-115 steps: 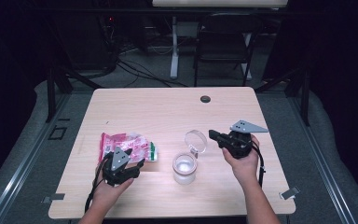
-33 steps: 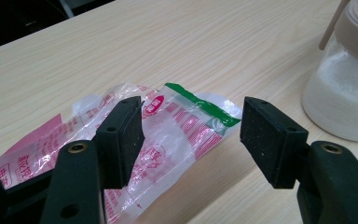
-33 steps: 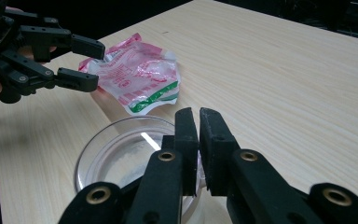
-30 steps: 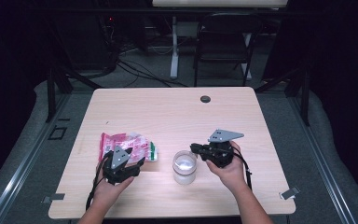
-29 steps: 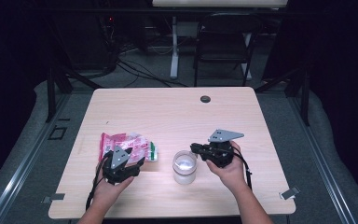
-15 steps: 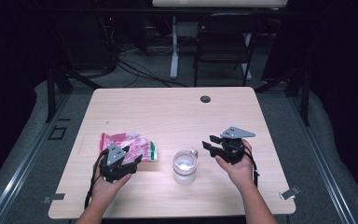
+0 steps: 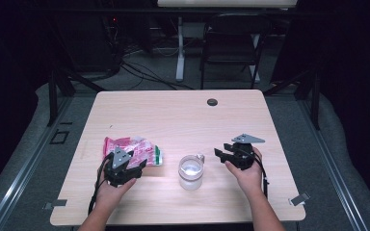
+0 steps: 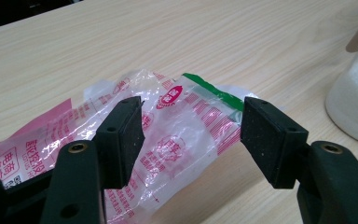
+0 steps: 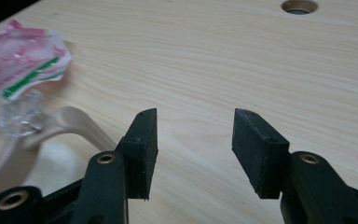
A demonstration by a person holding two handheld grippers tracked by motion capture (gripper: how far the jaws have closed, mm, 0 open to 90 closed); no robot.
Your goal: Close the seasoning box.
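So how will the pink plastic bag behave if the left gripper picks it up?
The pink plastic bag looks thin and crinkled, so it probably flops and sags. It lies nearly flat, so it seems light. Its glossy film may slip between the open left gripper pads.

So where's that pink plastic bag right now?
In the high view the pink plastic bag lies on the left part of the table, left of the glass jar; the left gripper sits over its green-edged end, jaws open.

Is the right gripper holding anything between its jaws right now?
No, the right gripper has its jaws apart with nothing but bare table between them.
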